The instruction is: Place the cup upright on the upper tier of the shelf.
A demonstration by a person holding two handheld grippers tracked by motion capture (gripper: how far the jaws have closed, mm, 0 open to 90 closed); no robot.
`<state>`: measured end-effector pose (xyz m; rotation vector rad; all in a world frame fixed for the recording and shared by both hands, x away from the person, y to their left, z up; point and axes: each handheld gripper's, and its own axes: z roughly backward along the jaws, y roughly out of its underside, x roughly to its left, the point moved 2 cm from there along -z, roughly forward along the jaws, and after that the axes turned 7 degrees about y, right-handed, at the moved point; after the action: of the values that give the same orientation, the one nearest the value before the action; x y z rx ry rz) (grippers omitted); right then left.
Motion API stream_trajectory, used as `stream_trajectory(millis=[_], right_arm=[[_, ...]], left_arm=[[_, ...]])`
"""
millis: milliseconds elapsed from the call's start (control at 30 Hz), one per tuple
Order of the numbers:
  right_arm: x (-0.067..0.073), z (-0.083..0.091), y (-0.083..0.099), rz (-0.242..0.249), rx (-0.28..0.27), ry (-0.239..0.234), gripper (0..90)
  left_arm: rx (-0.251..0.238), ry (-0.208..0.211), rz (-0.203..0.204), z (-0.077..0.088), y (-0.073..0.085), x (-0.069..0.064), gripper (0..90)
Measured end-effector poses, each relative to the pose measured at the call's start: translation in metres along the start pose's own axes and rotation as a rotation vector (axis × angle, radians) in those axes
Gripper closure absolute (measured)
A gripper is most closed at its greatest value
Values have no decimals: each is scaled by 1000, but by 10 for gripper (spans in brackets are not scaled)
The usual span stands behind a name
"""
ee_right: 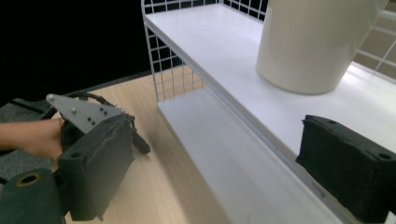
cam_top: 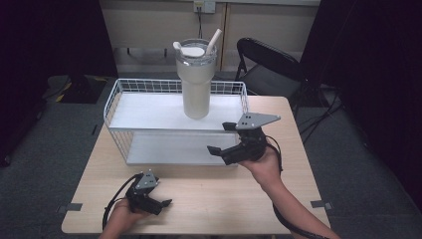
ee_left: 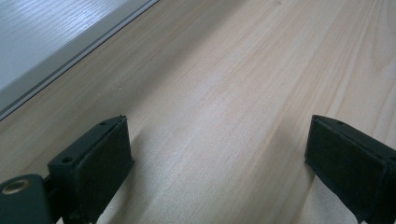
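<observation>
A tall cream tumbler (cam_top: 196, 79) with a lid and a straw stands upright on the top shelf of a white wire rack (cam_top: 149, 112). My right gripper (cam_top: 219, 138) is open, hovering just in front of the rack's right part and below the tumbler, apart from it. In the right gripper view its jaws (ee_right: 215, 140) stand wide with nothing between them, and the tumbler's base (ee_right: 310, 46) lies ahead and above. My left gripper (cam_top: 158, 201) rests low near the table's front left. Its jaws (ee_left: 219, 140) are open over bare wood.
The light wooden table (cam_top: 209, 194) holds the rack, whose lower shelf (cam_top: 169, 149) has a white board. A black folding chair (cam_top: 268, 64) stands behind the table's right corner. Dark floor surrounds the table. The other hand and its gripper (ee_right: 88, 116) appear at the left of the right gripper view.
</observation>
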<state>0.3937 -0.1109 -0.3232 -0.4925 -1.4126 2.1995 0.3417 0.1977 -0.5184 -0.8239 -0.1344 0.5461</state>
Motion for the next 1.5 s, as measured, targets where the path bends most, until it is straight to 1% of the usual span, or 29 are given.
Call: stream_trajectory(millis=[267,400,700,833,1167,1367,1433,1500], right_arm=[[5,4,18,-5,15,-20,93],[6,7,26,7,25,-10,95],[1,16,43,-15,30,-17,95],[-1,21,49,-24,23,-15,95],[-5,29,67,-5,34,-12,95],[-8,31,82,-11,54,-14,95],[-9,32,87,-4,61,-9,95],[-11,33,94,-11,69,-9,95]], left_arm=[[6,3,-2,0,0,0,65],[7,3,-1,0,0,0,65],[7,3,0,0,0,0,65],[8,3,-1,0,0,0,64],[8,3,0,0,0,0,65],[8,3,-1,0,0,0,65],[8,3,0,0,0,0,65],[8,2,-1,0,0,0,65]])
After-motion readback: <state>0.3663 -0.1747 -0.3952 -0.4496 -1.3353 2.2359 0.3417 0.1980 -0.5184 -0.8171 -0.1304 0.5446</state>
